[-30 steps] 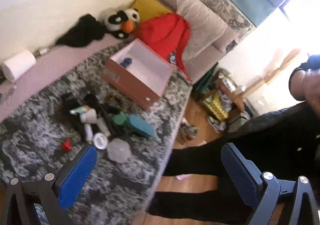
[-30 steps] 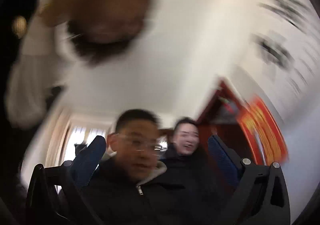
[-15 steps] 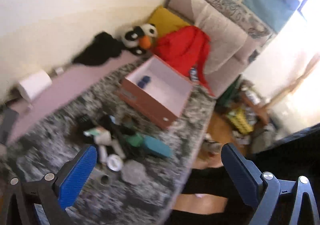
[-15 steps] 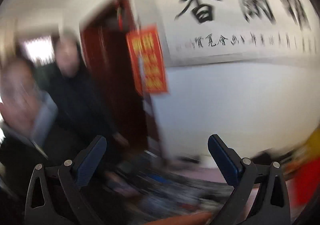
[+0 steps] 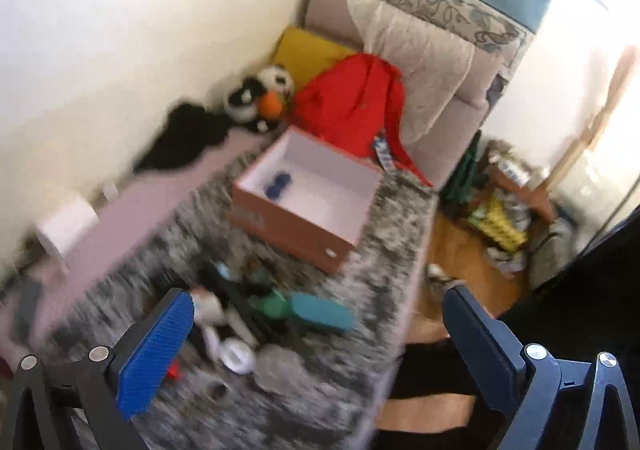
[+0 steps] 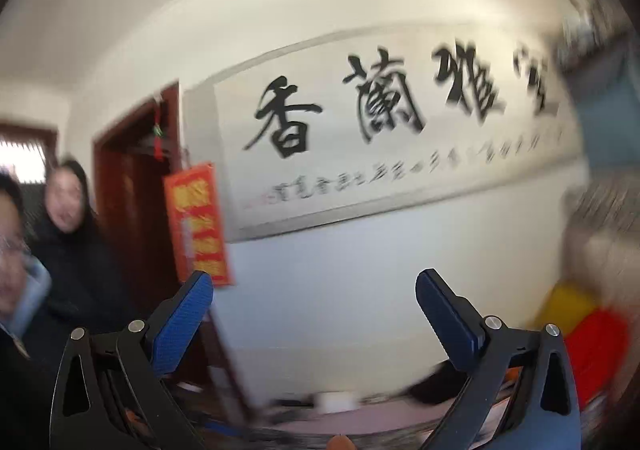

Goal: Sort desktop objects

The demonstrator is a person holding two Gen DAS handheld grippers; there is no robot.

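In the left wrist view an open pink box [image 5: 308, 198] with a white inside sits on a grey shaggy cover [image 5: 372, 290]; a small blue object [image 5: 278, 186] lies in it. A blurred pile of small items lies nearer: a teal case [image 5: 320, 312], a white round lid [image 5: 238, 358], a clear lid [image 5: 280, 368], a small red piece [image 5: 173, 370]. My left gripper [image 5: 316, 318] is open and empty, held above the pile. My right gripper [image 6: 314, 300] is open and empty, pointing at a wall.
Behind the box lie a red garment [image 5: 352, 102], a plush penguin [image 5: 260, 96], a yellow cushion [image 5: 308, 50] and beige pillows [image 5: 420, 58]. A toilet roll [image 5: 66, 228] sits at left. The cover's edge drops to a wooden floor [image 5: 444, 246]. Two people [image 6: 60, 234] stand by a door.
The left gripper moved forward toward the pile and box. The right gripper swung from the ceiling and people down and right to the wall scroll. Both stayed open.
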